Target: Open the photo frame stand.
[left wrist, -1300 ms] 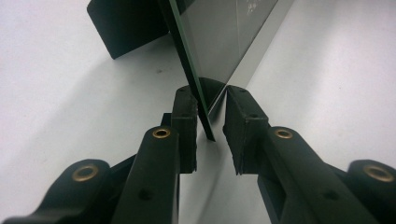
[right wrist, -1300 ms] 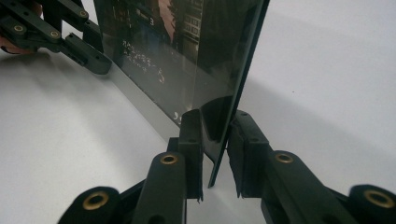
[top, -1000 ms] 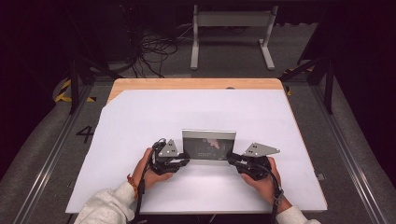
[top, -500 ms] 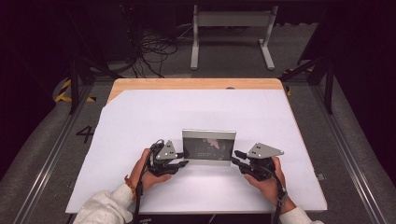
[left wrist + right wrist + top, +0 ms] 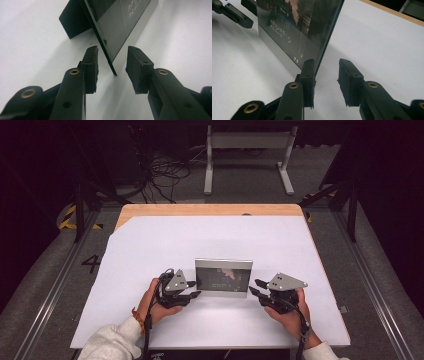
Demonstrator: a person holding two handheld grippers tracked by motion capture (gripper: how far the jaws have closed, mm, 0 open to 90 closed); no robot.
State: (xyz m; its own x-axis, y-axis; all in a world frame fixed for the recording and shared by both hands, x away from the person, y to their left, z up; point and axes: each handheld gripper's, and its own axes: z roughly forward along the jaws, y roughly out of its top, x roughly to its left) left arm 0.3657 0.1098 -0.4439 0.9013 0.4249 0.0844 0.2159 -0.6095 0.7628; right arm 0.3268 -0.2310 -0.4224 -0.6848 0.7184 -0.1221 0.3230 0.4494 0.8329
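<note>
We see the right hand-held gripper (image 5: 325, 83) with its black jaws parted at the near edge of an upright picture frame (image 5: 294, 30) standing on the white bench (image 5: 387, 47). The other hand-held gripper's jaws (image 5: 235, 13) reach in at the frame's far end.

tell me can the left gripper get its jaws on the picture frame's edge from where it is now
Probably yes. The left gripper is open, and the near edge of the picture frame already points into the gap between its jaws, with nothing in between.
</note>
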